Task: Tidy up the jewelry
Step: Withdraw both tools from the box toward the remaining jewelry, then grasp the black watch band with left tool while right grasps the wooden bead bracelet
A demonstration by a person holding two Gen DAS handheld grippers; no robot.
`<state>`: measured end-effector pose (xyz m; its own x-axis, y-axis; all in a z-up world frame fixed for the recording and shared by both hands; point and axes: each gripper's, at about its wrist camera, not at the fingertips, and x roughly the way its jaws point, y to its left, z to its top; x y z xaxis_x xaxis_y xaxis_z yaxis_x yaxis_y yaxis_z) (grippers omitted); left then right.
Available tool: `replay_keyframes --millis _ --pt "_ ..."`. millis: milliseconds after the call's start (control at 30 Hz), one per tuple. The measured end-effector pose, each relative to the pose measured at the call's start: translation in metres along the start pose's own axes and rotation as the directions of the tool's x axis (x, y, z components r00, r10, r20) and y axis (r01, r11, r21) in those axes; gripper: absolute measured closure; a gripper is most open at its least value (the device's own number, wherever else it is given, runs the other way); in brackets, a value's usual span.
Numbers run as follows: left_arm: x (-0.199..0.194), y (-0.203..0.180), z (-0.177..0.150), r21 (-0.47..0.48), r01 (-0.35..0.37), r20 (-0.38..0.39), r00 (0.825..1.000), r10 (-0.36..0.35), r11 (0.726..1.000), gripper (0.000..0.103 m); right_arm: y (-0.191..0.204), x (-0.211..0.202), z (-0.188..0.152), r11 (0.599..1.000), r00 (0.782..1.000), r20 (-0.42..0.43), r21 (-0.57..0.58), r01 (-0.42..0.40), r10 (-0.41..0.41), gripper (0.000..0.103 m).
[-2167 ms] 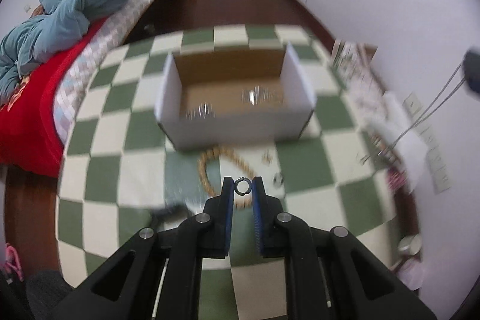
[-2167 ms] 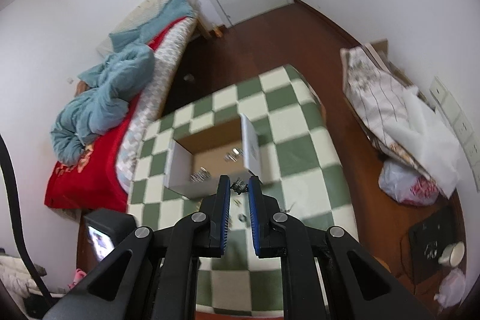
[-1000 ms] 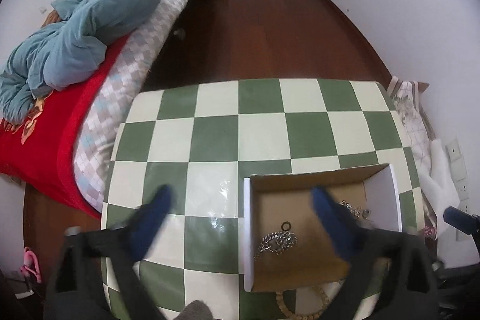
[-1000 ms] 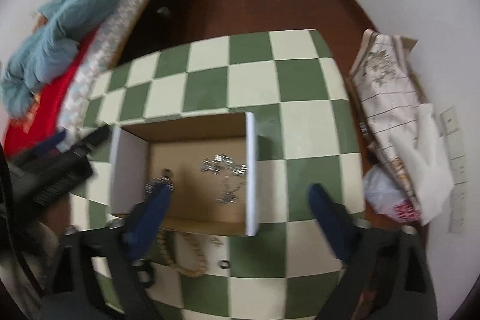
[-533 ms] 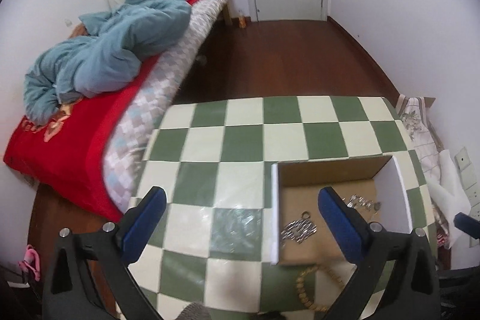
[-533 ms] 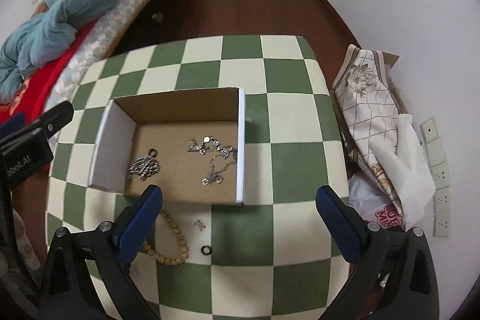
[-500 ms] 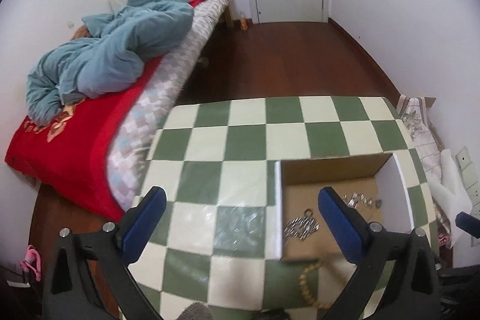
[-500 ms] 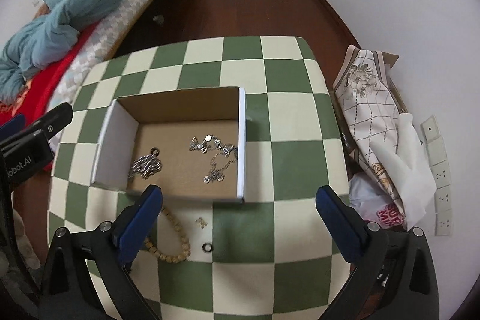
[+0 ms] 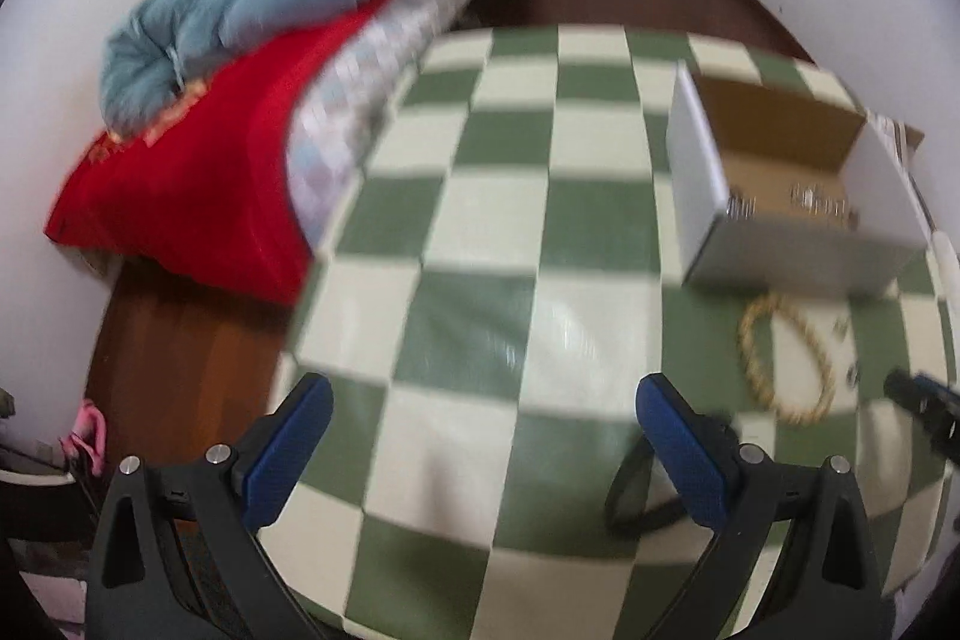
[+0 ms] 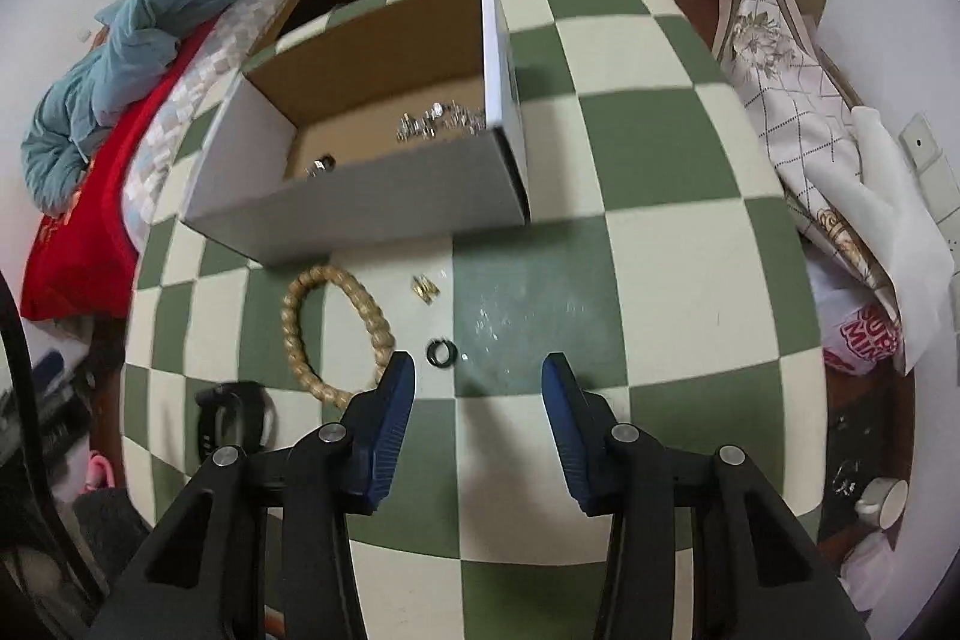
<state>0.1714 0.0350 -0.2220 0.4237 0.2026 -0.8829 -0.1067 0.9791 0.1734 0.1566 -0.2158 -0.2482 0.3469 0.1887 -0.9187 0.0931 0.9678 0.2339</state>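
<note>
**Both grippers empty, dropping back toward the loose pieces**

Change: 2.2 s ago each gripper was pinched on a small piece – the left on a ring – w/ the box ahead. By 1.0 s ago both had sprung wide over the box, and a ring lay on its floor. Now both views sit lower and nearer the table (image 10: pixel 660 148), so two pieces are delivered and, I judge, the next pick is being lined up.

Right gripper (image 10: pixel 478 381): jaws spread wide, holding nothing, touching nothing. A dark ring (image 10: pixel 442 352) lies on the cloth just ahead of its left finger – likely the next target. A small gold piece (image 10: pixel 425 287) sits a bit farther on, and the bead bracelet (image 10: pixel 336 334) lies left of it, in front of the box (image 10: pixel 360 214).

Left gripper (image 9: pixel 485 403): also wide apart and empty, above bare cloth; view blurred. The bracelet shows off to its right, box beyond.

In the box: silver chain pieces (image 10: pixel 441 124) near the right wall, another small item (image 10: pixel 321 167) by the front wall. Approx half remains outside.
</note>
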Motion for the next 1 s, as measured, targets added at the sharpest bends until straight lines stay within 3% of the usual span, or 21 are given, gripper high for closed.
replay_keyframes --millis 67,133,167,333,433,633,767,867,900,933,1000 --pt "0.012 -0.001 -0.011 0.005 0.041 -0.044 0.998 -0.041 0.999 0.012 0.002 0.006 -0.005 1.0 1.0 -0.003 -0.01 0.003 -0.003 0.057" --pt "0.022 -0.004 -0.02 0.008 0.087 -0.08 0.993 -0.086 0.996 0.032 0.005 0.011 -0.008 0.999 1.0 -0.002 -0.03 0.02 -0.02 0.057" --pt "0.027 -0.007 -0.023 0.011 0.108 -0.099 0.989 -0.107 0.994 0.037 0.008 0.013 -0.01 0.999 1.0 -0.001 -0.038 0.03 -0.03 0.057" --pt "0.039 -0.02 -0.03 0.035 0.147 -0.134 0.981 -0.141 0.989 0.088 0.019 0.018 -0.012 0.998 1.0 0.006 -0.058 0.03 -0.029 0.057" --pt "0.041 -0.018 -0.027 0.028 0.143 -0.128 0.982 -0.138 0.989 0.101 0.026 0.018 -0.013 0.998 1.0 0.003 -0.064 0.009 -0.009 0.057" --pt "0.042 0.003 -0.023 -0.014 0.108 -0.101 0.989 -0.109 0.994 0.102 0.046 0.024 -0.011 0.997 1.0 -0.011 -0.071 -0.01 0.009 0.057" --pt "0.038 0.007 -0.023 -0.027 0.169 -0.091 0.981 -0.171 0.985 0.1 0.057 0.035 -0.007 0.996 0.999 -0.015 -0.079 0.038 -0.039 0.057" --pt "0.032 0.006 -0.022 -0.044 0.223 -0.098 0.969 -0.226 0.974 0.091 0.068 0.039 -0.004 0.99 0.996 -0.016 -0.115 0.081 -0.084 0.072" --pt "0.03 0.006 -0.021 -0.043 0.232 -0.095 0.967 -0.235 0.972 0.08 0.071 0.04 -0.005 0.986 0.994 -0.014 -0.132 0.105 -0.108 0.083" --pt "0.026 0.005 -0.021 -0.036 0.245 -0.083 0.965 -0.247 0.969 0.06 0.074 0.041 -0.005 0.982 0.992 -0.014 -0.148 0.119 -0.122 0.089" --pt "0.017 0.003 -0.021 -0.015 0.259 -0.055 0.964 -0.259 0.966 0.03 0.073 0.041 -0.006 0.98 0.992 -0.021 -0.161 0.118 -0.123 0.094"
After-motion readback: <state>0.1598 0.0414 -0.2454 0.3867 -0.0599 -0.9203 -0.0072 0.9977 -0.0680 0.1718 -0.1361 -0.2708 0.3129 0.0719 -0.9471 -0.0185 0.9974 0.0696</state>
